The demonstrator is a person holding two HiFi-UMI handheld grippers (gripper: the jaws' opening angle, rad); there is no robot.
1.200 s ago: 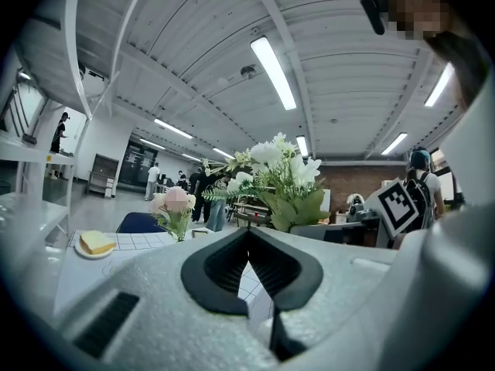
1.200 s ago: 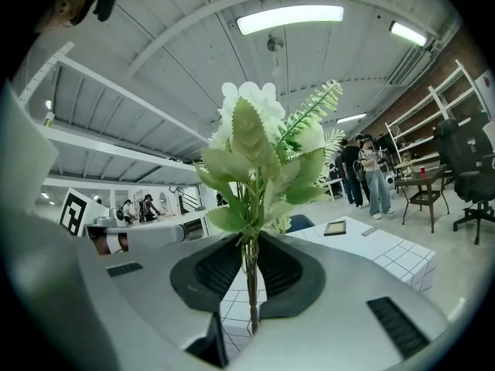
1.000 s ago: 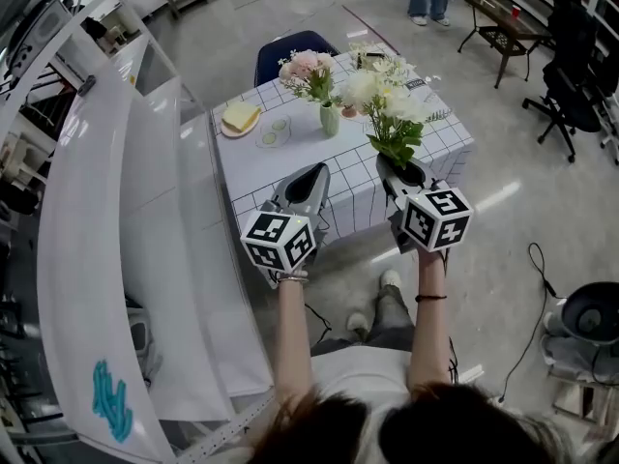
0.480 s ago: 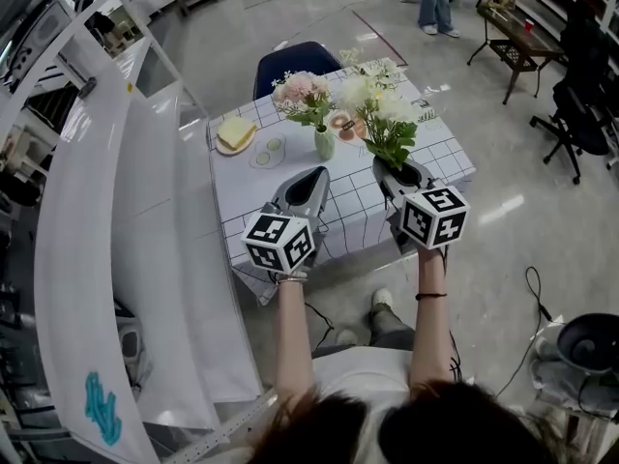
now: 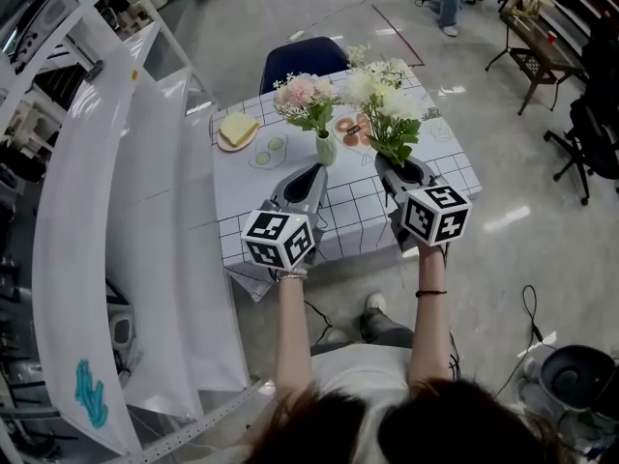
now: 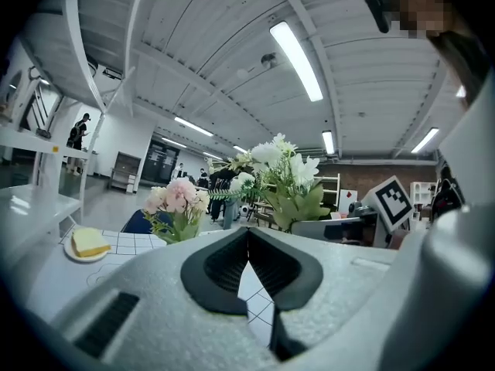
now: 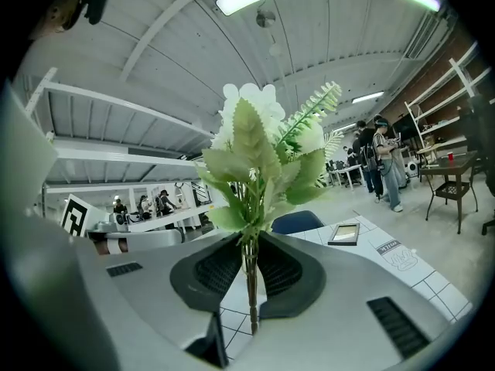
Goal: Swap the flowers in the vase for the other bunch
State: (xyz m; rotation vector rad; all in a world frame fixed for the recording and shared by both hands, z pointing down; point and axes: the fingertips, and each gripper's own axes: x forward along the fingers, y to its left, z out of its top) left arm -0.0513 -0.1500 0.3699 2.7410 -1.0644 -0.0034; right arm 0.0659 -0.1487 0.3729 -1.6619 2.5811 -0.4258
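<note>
The white bunch (image 7: pixel 255 149) stands upright, with its stems clamped between the pads of the right tongs (image 7: pixel 249 263). In the head view, the white bunch (image 5: pixel 385 104) appears right of centre in the upper half of the frame. It rises from the right tongs (image 5: pixel 403 170) over the near right part of the table (image 5: pixel 253 177).

The pink bunch (image 5: pixel 305 92) stands in the pale green vase (image 5: pixel 328 148). The vase rests upright on the grid-patterned table at upper centre, just left of the white bunch.

The left tongs (image 5: pixel 308 178) sit at centre frame, directly below the vase. In the left gripper view, the left tongs (image 6: pixel 247 242) have their jaws together at the tips, with nothing held between them. In the same view, the pink bunch (image 6: pixel 179 201) lies left of centre.

A plate (image 5: pixel 224 143) carrying a yellow block (image 5: pixel 239 129) rests on the table to the left of the vase. A dark blue chair (image 5: pixel 295 58) stands at the table's far edge, near the top of the frame.
</note>
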